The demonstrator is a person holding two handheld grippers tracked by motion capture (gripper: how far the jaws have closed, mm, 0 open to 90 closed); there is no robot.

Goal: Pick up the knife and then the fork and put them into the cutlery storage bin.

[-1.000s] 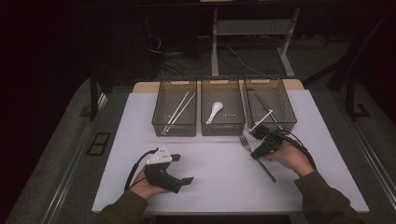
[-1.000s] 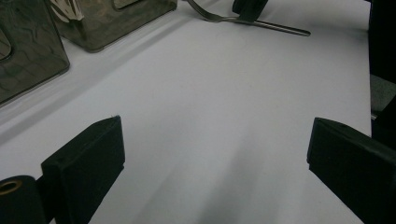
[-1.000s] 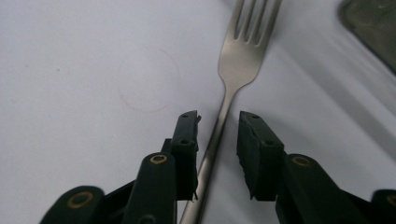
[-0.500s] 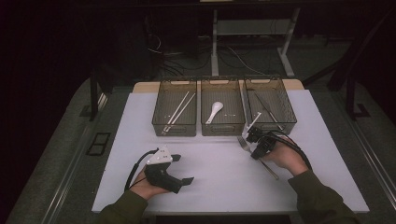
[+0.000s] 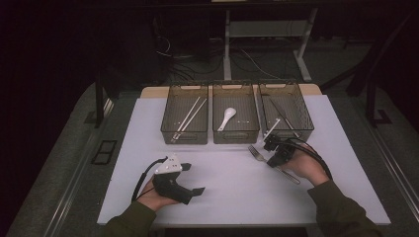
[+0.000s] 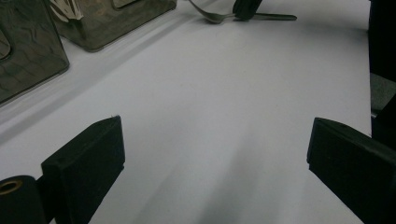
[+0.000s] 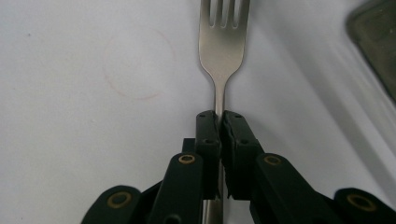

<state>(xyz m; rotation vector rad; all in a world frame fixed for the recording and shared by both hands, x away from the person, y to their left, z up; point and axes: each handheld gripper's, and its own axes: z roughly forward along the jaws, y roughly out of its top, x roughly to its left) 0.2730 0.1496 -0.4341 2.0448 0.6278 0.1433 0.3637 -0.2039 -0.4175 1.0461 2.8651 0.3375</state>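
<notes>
A metal fork (image 7: 222, 46) lies on the white table top (image 5: 232, 187), its tines pointing away from my right gripper (image 7: 219, 116). That gripper's jaws have just been closing and now pinch the fork's thin neck between their pads. In the high view the fork (image 5: 256, 152) sits just in front of the right bin, and the right gripper (image 5: 272, 159) is low over its handle. My left gripper (image 5: 193, 178) rests at the front left, and its jaws (image 6: 215, 154) stand wide open with nothing but bare table between them.
Three dark see-through bins stand in a row at the back. The left bin (image 5: 168, 121) holds chopsticks, the middle bin (image 5: 236, 135) a white spoon (image 5: 227, 118), and the right bin (image 5: 304, 118) several long utensils. A faint ring stain (image 7: 137, 63) marks the table.
The right gripper's jaws have closed onto the fork's neck. Both hands have stayed where they were, and the fork still lies on the table.
</notes>
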